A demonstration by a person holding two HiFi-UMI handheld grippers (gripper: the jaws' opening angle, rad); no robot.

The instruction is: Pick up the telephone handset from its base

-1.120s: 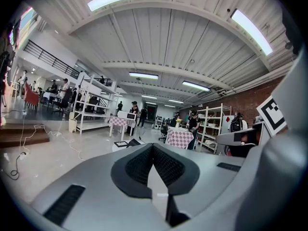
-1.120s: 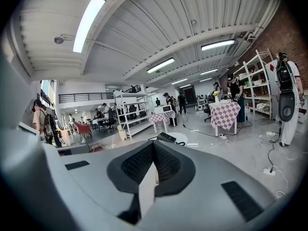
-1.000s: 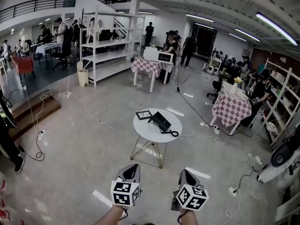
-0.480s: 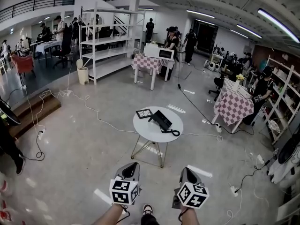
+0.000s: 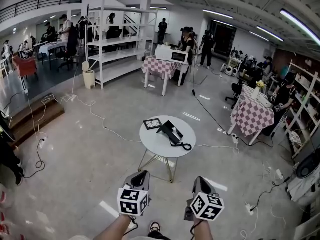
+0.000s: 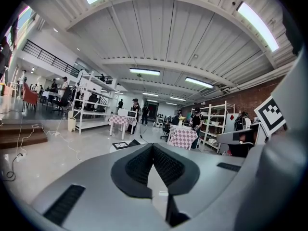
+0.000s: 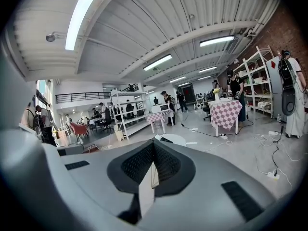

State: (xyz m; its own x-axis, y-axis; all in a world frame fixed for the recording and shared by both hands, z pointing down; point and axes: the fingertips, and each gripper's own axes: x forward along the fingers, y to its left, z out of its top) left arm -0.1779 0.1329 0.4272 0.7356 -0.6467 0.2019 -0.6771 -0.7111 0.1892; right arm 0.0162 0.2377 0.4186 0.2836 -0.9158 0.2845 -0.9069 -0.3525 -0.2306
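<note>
Telephone (image 5: pixel 172 132): black, near the centre of a round white table (image 5: pixel 161 151). Handset (image 5: pixel 166 128) sits on the base, not lifted. Coiled cord (image 5: pixel 183 145) lies at 5 o'clock of the base, close to the rim. Marker board (image 5: pixel 152 123) lies at 10 o'clock of the base, just beside it.

Left gripper (image 5: pixel 142 175): clenched, jaws together, nothing between them. The table is at 12 o'clock, well apart.

Right gripper (image 5: pixel 199 181): likewise clenched and empty. The table is at 11 o'clock, well apart.

Stage, by judgement: approach, no contact made.

Hazards, by judgement:
- Either gripper arriving with its jaws closed would shove the handset rather than take it.
- The cord may tug the base toward the rim once the handset rises.
- The table stands on thin wire legs (image 5: pixel 150 161), so a knock could rock it.
- A floor cable (image 5: pixel 212 145) runs off at 3 o'clock of the table, where a foot could catch it.
</note>
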